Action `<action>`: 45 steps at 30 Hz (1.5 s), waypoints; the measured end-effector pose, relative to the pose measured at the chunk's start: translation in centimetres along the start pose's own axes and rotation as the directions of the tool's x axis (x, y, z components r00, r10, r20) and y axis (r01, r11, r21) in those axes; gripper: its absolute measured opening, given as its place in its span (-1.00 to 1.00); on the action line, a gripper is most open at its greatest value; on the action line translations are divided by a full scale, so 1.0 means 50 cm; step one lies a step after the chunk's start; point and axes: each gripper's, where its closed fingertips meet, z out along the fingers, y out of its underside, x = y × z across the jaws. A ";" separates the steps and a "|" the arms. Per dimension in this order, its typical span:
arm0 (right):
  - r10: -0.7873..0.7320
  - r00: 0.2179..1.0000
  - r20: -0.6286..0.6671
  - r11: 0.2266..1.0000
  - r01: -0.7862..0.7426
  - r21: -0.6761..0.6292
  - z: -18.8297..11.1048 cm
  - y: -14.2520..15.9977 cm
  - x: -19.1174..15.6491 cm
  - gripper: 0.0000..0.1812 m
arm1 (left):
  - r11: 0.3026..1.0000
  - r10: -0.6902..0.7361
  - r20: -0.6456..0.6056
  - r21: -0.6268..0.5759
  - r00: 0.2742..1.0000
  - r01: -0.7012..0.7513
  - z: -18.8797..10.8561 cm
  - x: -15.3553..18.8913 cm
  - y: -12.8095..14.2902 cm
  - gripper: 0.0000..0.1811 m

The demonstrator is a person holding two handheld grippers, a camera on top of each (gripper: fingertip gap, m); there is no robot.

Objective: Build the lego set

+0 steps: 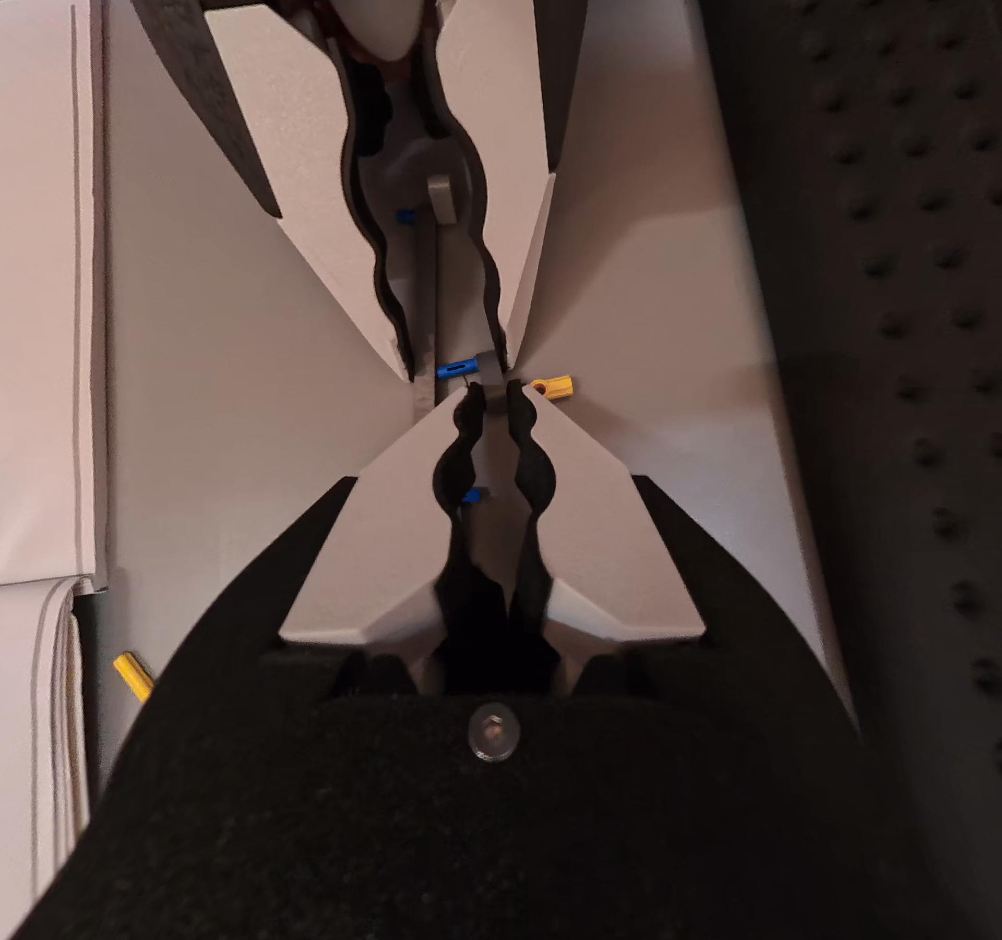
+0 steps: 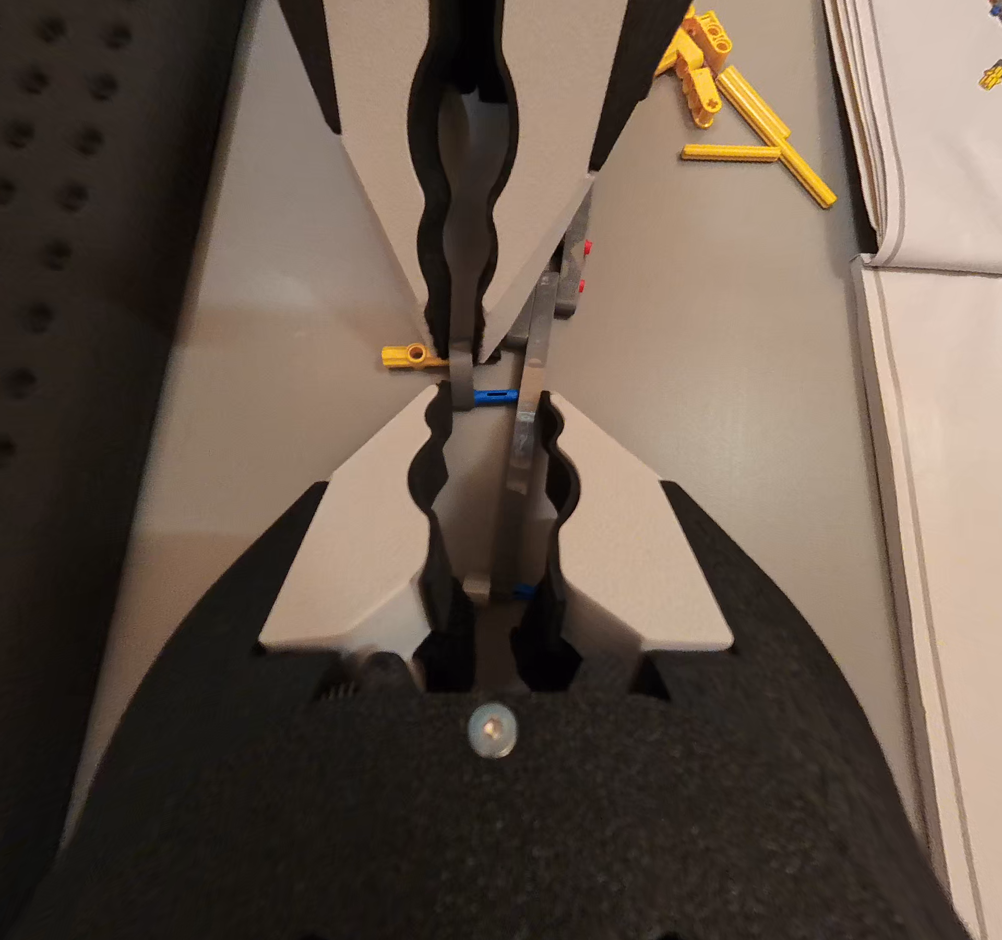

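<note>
In the left wrist view my left gripper (image 1: 494, 385) is shut on the end of a short grey beam (image 1: 494, 399). My right gripper (image 1: 454, 366) comes in from the top, tip to tip with it. In the right wrist view my right gripper (image 2: 492, 393) holds a long grey beam assembly (image 2: 521, 453), gripped deep between the fingers beside a blue pin (image 2: 523, 591). Another blue pin (image 2: 493, 398) spans from the long beam to the short beam (image 2: 462, 383) in my left gripper (image 2: 461, 356). A yellow connector (image 2: 406, 357) lies on the table just beside the tips.
Loose yellow connectors (image 2: 699, 63) and yellow axles (image 2: 759, 128) lie at the far right. A grey piece with red pins (image 2: 575, 274) sits behind the long beam. An open instruction booklet (image 2: 949, 372) borders the right, and a black studded mat (image 2: 81, 155) the left. Only a small space, under 4 cm, lies between the two pairs of fingers.
</note>
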 end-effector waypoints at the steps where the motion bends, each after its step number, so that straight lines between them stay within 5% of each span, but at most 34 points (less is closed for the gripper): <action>1: 0.002 1.000 -0.001 1.000 -0.002 0.004 0.000 -0.001 0.000 -0.65 | 1.000 0.002 -0.006 -0.004 1.000 -0.002 -0.001 -0.001 0.001 -0.92; 45: 0.015 0.999 -0.044 0.999 -0.013 0.036 0.001 0.001 0.006 -0.66 | 0.995 0.102 -0.024 0.014 0.994 -0.102 0.002 -0.011 0.001 -0.93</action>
